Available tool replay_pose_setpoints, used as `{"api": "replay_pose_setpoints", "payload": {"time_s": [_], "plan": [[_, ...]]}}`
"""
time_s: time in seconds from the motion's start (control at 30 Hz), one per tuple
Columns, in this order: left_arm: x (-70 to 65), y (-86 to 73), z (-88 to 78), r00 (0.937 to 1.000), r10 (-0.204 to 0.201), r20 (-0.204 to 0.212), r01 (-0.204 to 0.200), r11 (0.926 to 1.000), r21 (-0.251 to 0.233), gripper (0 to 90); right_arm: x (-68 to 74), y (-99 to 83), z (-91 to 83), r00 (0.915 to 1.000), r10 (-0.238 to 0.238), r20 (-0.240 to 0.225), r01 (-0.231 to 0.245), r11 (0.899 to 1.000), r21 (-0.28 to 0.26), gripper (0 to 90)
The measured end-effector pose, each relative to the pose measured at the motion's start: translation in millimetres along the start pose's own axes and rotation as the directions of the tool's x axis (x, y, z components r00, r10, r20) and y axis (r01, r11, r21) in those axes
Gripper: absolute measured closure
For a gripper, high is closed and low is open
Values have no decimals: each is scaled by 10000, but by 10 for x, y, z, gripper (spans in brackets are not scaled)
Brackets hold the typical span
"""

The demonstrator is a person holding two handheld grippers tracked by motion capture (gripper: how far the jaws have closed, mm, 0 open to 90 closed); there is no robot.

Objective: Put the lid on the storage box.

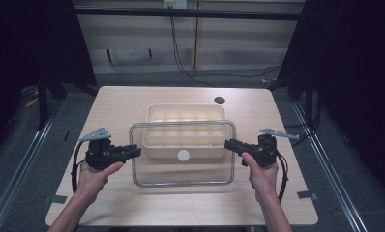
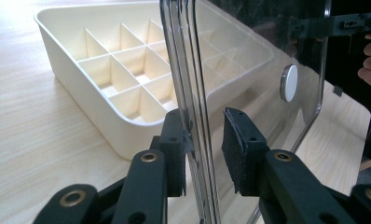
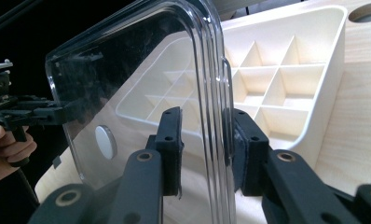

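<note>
Lid (clear, w/ white disc) sits tilted over near edge of divided tray. L gripper straddles its left rim, jaws spread; R gripper pinches right rim. Risk: one-sided hold lets lid pivot, slip.

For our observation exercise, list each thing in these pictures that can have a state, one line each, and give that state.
Clear lid: off the box, held up between both tools.
Cream divided box: uncovered, compartments empty, resting on the table.
Left tool: jaws either side of the lid's edge, one pad not touching.
Right tool: jaws straddling the lid's opposite edge.
</note>
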State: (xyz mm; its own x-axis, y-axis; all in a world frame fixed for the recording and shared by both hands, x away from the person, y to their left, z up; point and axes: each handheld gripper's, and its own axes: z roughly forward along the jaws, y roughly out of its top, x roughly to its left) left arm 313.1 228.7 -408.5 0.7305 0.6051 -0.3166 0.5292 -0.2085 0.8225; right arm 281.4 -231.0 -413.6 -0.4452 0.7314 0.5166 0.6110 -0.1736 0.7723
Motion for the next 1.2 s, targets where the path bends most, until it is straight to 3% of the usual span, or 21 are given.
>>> {"api": "replay_pose_setpoints", "payload": {"time_s": [0.3, 0.4, 0.63, 1.2], "plan": [[61, 133, -11, 10000, -81, 13, 81, 9995, -317, 704, 8, 135, 51, 10000, -15, -1, 15, 9999, -125, 679], [67, 242, -31, 10000, 72, -47, -74, 9988, -490, 704, 5, 213, 66, 10000, -11, -72, 9, 9996, -291, 679], [94, 301, -27, 9996, 181, -195, -192, 9980, -603, 696, -10, 274, 109, 9998, 156, -146, -163, 9988, -454, 680], [111, 553, 4, 9993, 224, -308, -249, 9963, -826, 696, 0, 531, 92, 9997, -219, -53, 214, 9972, -721, 680]]}}
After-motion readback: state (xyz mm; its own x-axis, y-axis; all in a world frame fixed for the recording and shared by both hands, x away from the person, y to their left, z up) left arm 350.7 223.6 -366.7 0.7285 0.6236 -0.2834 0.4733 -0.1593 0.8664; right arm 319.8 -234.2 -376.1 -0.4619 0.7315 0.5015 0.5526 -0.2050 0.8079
